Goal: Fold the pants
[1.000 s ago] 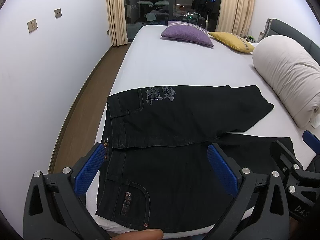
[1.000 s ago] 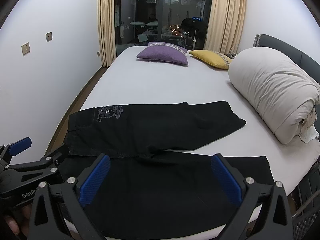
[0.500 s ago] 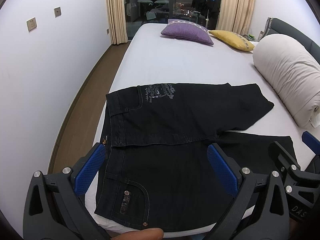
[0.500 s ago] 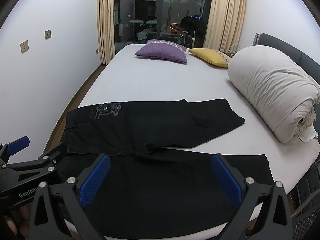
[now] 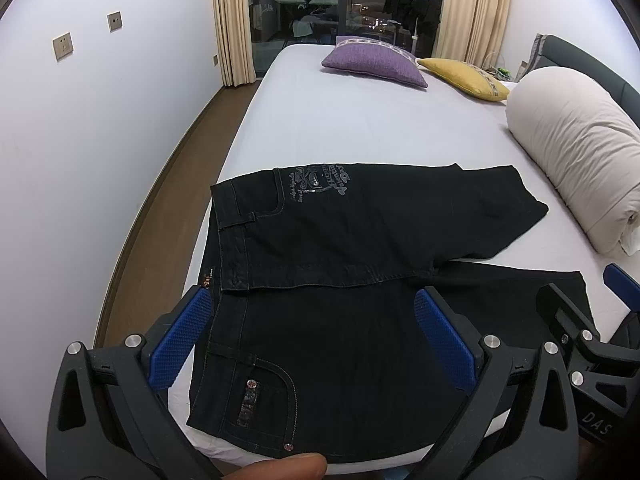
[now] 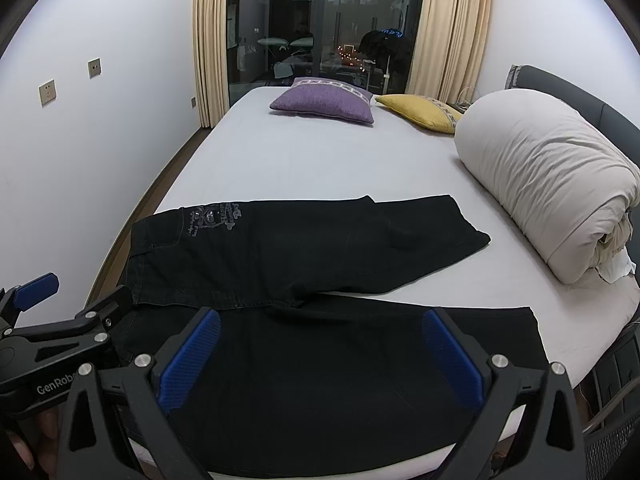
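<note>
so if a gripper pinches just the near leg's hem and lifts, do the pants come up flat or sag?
Probably sag: the black pants lie limp, following the bed, with soft creases at the crotch. They look like denim with stitched seams, so likely heavyish. Both the left gripper and right gripper are open.

Pretty plain bedroom – white walls with a couple of switch plates, brown wood floor running along the bed's left side. Beige curtains framing a dark glass door at the far end, night outside. Grey headboard off to the right – purple pillow, yellow pillow and a rolled cream duvet on the white sheet.
</note>
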`<state>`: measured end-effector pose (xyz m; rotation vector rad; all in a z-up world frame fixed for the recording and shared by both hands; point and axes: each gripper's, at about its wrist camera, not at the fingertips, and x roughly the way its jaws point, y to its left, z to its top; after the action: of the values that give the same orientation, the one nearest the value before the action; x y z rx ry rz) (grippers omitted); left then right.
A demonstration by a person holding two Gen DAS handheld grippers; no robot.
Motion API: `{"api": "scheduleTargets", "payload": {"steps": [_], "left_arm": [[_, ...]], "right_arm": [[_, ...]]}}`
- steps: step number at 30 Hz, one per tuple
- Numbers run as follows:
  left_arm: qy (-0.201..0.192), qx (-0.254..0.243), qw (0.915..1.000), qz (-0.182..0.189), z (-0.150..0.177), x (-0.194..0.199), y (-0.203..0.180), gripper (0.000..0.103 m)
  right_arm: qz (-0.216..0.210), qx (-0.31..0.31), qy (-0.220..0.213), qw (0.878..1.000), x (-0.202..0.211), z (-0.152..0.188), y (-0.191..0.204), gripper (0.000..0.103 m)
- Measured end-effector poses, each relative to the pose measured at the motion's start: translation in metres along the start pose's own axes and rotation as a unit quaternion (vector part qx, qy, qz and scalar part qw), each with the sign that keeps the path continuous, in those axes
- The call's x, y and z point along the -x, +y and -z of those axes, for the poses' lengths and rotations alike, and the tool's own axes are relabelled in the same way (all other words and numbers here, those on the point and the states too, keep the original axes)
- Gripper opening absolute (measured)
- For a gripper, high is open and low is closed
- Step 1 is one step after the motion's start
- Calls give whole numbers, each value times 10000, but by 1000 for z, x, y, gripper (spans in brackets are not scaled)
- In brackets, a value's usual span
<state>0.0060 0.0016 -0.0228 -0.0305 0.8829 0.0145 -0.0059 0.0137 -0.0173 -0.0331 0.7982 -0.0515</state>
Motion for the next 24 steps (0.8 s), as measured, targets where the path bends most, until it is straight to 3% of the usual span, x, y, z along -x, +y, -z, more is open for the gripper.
{"api": "scheduleTargets", "payload": {"steps": [24], "left_arm": [[-36,-4,9999,-108,-1,-2,-4,103]], "right_arm": [[5,13,22,10000,-1,1,3,103]]}}
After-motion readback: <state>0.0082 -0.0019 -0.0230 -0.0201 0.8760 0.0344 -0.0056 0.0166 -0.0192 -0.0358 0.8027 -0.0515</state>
